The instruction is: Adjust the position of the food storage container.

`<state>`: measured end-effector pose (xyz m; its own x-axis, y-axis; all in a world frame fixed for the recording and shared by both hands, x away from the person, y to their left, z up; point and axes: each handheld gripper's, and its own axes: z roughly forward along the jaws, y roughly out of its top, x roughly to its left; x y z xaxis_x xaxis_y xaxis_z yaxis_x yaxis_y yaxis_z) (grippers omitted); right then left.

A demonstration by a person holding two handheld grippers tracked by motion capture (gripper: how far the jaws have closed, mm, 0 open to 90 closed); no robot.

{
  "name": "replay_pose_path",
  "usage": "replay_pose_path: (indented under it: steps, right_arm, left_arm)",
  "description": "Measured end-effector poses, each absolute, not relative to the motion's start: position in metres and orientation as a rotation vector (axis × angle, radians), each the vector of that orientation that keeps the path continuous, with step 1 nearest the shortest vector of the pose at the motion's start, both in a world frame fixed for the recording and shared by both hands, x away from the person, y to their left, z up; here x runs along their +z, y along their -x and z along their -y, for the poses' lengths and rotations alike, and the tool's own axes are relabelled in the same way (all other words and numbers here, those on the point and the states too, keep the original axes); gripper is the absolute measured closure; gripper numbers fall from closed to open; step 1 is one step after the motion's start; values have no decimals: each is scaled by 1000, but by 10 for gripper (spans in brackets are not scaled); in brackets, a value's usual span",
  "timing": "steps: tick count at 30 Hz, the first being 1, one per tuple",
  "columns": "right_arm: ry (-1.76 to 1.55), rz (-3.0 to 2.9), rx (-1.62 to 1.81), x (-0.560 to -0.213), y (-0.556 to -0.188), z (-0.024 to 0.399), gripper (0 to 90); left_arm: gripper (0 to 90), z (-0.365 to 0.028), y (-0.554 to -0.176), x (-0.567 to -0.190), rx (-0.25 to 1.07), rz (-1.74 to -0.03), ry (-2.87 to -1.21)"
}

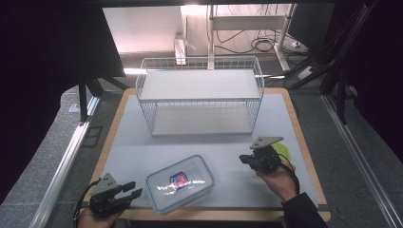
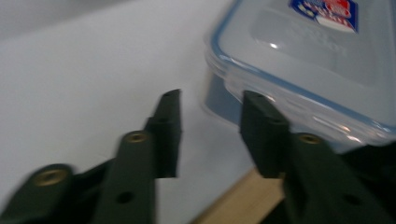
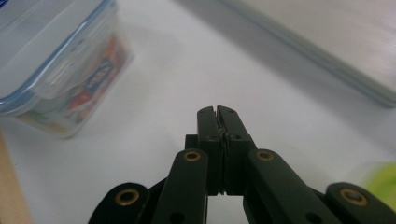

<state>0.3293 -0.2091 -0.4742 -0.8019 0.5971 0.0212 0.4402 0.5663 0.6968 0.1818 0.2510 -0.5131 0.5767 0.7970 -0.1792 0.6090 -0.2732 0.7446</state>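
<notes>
Probably light, rigid and slick, the lidded plastic box (image 2: pixel 299 60) sits just ahead-right of my left gripper (image 2: pixel 210 130), jaws spread, so I'd take the rim ledge; right gripper (image 3: pixel 217 116), jaws pressed together, is well apart.

You are working in a lab. Black curtains (image 1: pixel 43 71) flank the table (image 1: pixel 304 142). Tangled cables (image 1: pixel 256 45) and metal frame legs (image 1: pixel 210 33) stand at the far side.

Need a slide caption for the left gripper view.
Open left gripper poised beside a clear lidded plastic container near the table edge.
</notes>
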Motion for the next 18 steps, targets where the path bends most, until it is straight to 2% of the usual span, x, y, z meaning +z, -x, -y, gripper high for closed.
replay_pose_path:
  steps: [3, 18]
  right_arm:
    - [-823, -2635, 1076, -481, -319, 193, 889]
    - [-756, -2778, 1116, -496, -294, 161, 866]
  left_arm:
    - [809, -239, -184, -516, 250, -1111, -2034]
    - [882, -221, -201, -515, 292, -1169, -2067]
